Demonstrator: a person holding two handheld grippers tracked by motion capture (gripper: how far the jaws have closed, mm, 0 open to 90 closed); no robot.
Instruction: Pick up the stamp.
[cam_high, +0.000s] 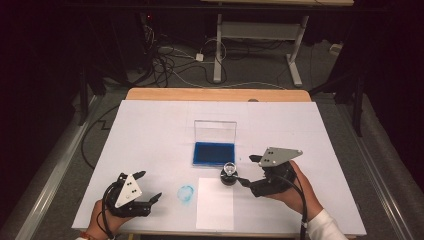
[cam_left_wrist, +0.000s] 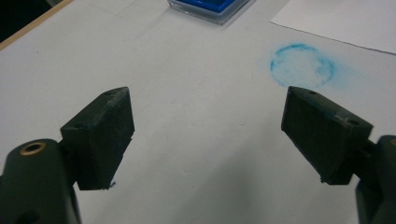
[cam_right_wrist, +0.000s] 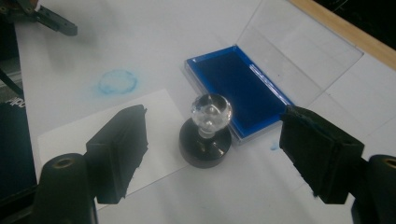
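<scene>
1. Your ink pad (cam_left_wrist: 210, 7) is cut off at the top edge of the left gripper view.
2. One stamp (cam_high: 229, 175), mid-frame on the table (cam_high: 150, 130), stands between your right claw (cam_high: 247, 170) jaws, untouched.
3. Both claws are released; the left claw (cam_high: 148, 186) holds nothing.
4. One paper sheet (cam_high: 215, 205), one blue smudge (cam_high: 186, 194).

stamp (cam_right_wrist: 205, 135) — black round base, clear glass knob | upright on the table | ahead of the right gripper (cam_right_wrist: 212, 154), between its spread jaws — untouched

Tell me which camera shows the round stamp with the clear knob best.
The right gripper view: the stamp stands upright and close between the open jaws, beside the blue ink pad, its clear knob and black base distinct. The high view shows it small, at the paper's corner.
</scene>
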